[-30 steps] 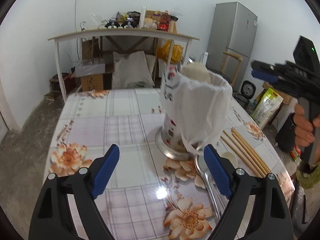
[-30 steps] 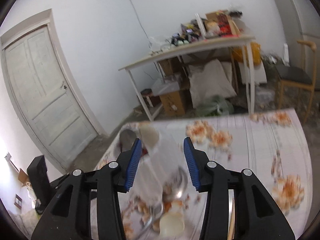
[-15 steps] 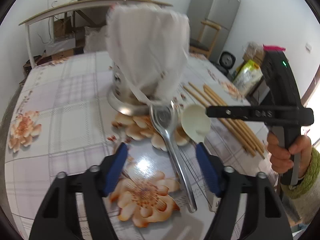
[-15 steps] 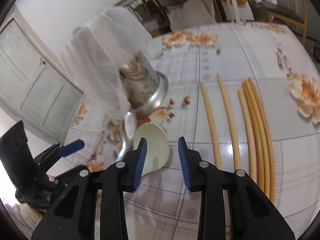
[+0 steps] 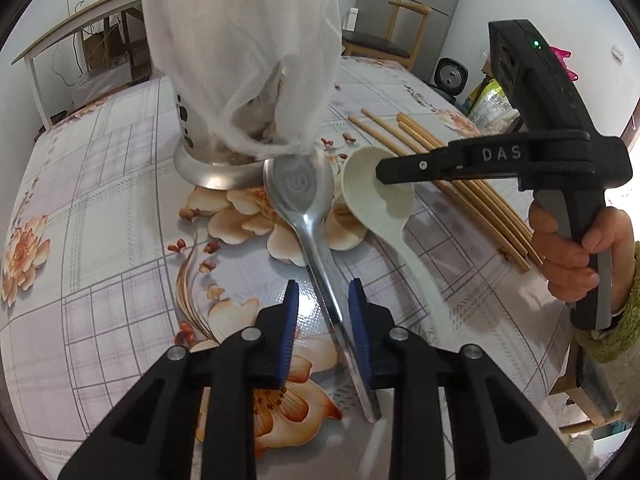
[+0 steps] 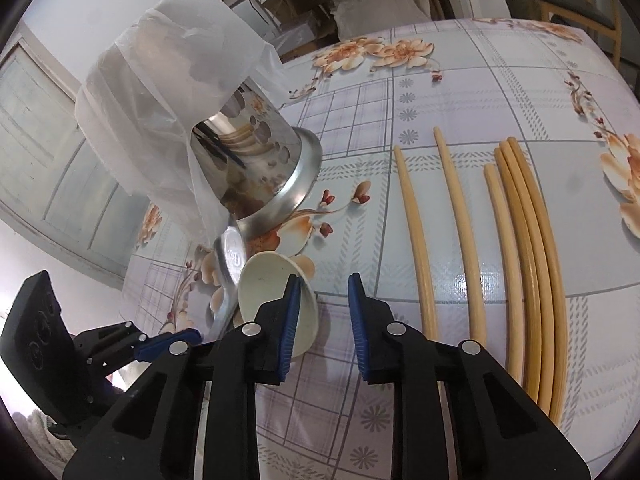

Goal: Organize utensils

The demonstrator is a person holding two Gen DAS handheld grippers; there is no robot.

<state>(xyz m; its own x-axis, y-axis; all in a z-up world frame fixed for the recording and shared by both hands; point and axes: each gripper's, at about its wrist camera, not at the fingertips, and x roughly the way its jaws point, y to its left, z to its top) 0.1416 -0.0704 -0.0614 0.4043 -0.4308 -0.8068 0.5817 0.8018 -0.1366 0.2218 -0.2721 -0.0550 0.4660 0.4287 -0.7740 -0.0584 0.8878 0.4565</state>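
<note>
Lying on the desk (image 5: 100, 216) beside the holder (image 5: 208, 160), the steel spoon (image 5: 316, 240) looks stiff, slick and light. Left gripper (image 5: 322, 308) jaws have been closing around its handle, not yet pinching; right gripper (image 6: 320, 308) jaws, also closing, stand apart, nothing clamped.

Table (image 5: 100, 208) covered with a floral, checked oilcloth.
On it are laid a perforated steel holder (image 5: 212, 160), a metal spoon (image 5: 308, 216), a cream spoon (image 5: 384, 208) and chopsticks (image 6: 524, 256).
</note>
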